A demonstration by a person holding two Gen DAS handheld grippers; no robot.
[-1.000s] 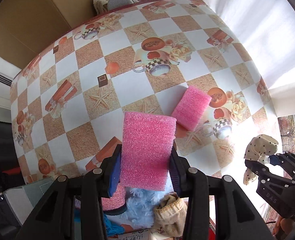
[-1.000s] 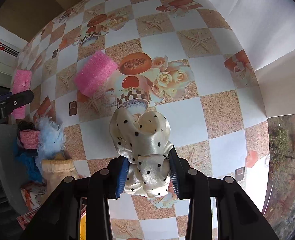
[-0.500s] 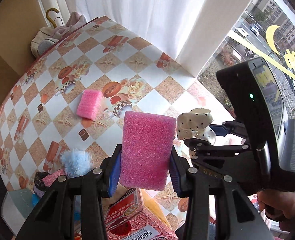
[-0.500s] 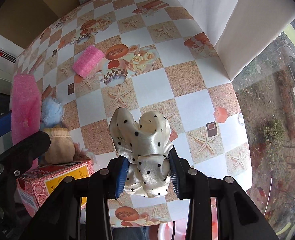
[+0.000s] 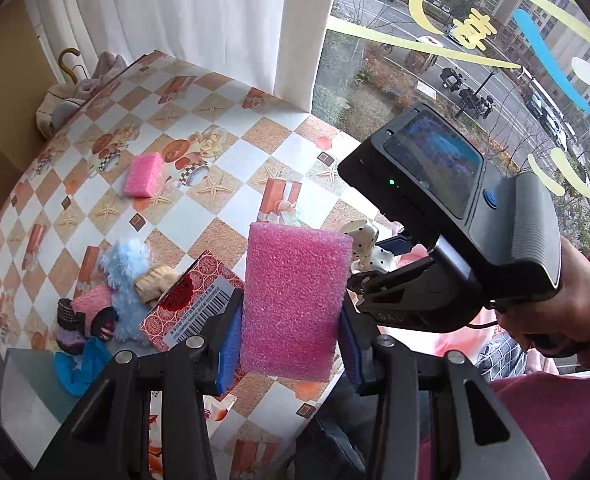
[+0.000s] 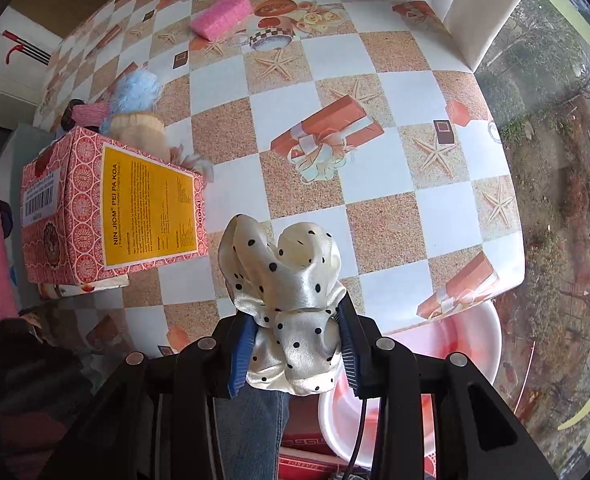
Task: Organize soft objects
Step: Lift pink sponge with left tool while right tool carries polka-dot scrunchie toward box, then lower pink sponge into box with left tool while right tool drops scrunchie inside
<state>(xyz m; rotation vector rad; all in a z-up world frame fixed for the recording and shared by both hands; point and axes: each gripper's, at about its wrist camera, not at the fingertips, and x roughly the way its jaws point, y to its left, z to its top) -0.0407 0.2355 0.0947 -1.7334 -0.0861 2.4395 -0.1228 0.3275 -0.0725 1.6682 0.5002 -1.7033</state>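
Left wrist view: left gripper (image 5: 291,338) clamps pink rectangular foam sponge (image 5: 295,304), above red patterned cardboard box (image 5: 187,312).
Right wrist view: right gripper (image 6: 295,354) pinches cream polka-dot satin scrunchie (image 6: 291,304), right of box.

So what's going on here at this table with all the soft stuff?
A person is sorting soft items with a handheld gripper in each hand. The left gripper is shut on a pink foam sponge, and the right gripper is shut on a cream polka-dot scrunchie, both held above the near edge of the table. A second pink sponge lies farther back on the table, and a fluffy blue item sits with other soft pieces behind a red box. A white basin sits below the table edge.
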